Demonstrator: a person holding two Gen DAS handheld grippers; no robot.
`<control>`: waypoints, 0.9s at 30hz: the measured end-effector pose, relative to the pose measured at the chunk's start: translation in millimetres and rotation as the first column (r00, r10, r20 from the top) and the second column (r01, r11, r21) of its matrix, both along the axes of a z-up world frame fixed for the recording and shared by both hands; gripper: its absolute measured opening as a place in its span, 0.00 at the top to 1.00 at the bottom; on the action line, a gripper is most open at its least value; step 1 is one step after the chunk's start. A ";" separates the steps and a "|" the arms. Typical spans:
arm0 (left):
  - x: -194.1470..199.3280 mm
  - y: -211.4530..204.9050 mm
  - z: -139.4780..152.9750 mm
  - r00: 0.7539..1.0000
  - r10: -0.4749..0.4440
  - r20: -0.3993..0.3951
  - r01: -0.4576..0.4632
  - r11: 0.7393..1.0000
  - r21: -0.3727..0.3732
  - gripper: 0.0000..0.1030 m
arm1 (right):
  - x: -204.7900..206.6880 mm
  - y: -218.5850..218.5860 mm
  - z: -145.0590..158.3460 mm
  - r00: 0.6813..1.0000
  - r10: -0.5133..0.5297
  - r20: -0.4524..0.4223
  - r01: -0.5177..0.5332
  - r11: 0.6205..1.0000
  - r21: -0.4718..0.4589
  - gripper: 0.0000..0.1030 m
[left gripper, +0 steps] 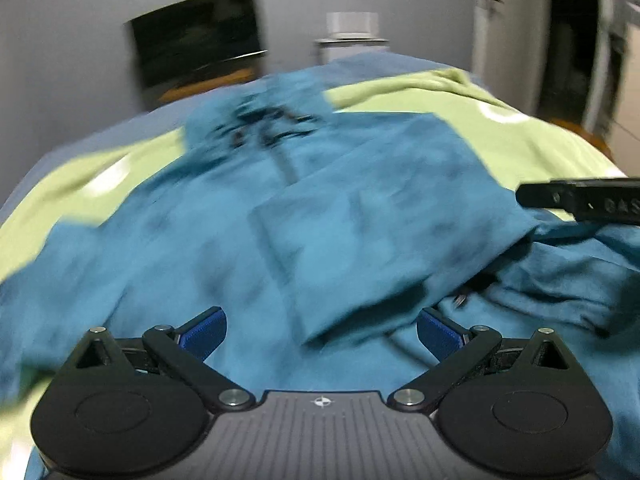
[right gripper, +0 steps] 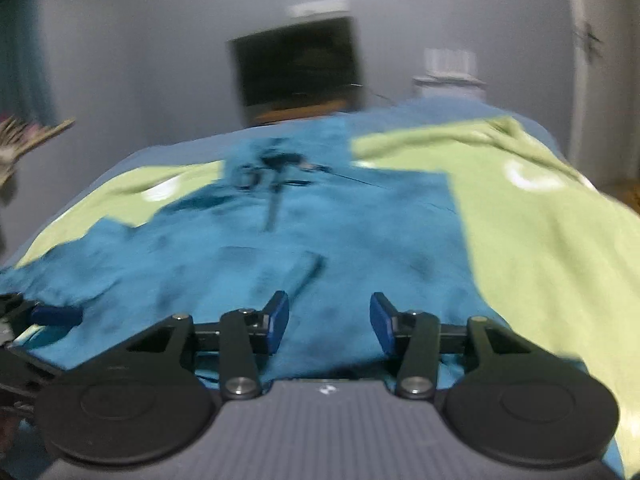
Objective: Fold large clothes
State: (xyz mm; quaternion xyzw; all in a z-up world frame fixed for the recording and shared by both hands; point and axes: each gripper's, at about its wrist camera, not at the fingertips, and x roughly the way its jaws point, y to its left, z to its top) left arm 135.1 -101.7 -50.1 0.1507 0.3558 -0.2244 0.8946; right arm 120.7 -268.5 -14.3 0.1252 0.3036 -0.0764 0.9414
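A teal garment (left gripper: 280, 216) lies spread on a green blanket (left gripper: 500, 128) over the bed. The left hand-held gripper (left gripper: 322, 330) and the right hand-held gripper (right gripper: 329, 322) hover just above it, both released, grasping nothing.

Both views smeared by motion blur, the dark print (left gripper: 272, 124) near the garment's (left gripper: 224, 240) collar too smeared to read, lettering on the right gripper's finger (left gripper: 580, 200) cut off by the left wrist frame's right edge. Garment's near hem hidden behind the gripper bodies, its side parts cut off by the frame edges in both views. In the right wrist view, left gripper (right gripper: 56, 316) only partly showing at the left edge, blurred.
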 end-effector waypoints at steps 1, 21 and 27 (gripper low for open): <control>7.4 -14.8 -7.4 1.000 -0.031 -0.003 0.031 0.999 0.020 0.04 | -7.3 -11.8 -3.0 0.999 -0.034 -0.005 0.034 0.999 0.024 0.57; 72.2 82.2 -21.3 0.932 0.361 -0.021 -0.358 0.913 -0.194 0.95 | -9.6 -26.6 -33.1 1.000 -0.029 -0.012 0.030 0.987 0.157 0.57; 92.6 159.6 -66.8 0.775 0.529 -0.347 -0.627 0.711 -0.318 0.94 | -9.7 -26.1 -33.9 1.000 -0.015 -0.021 0.018 0.989 0.148 0.57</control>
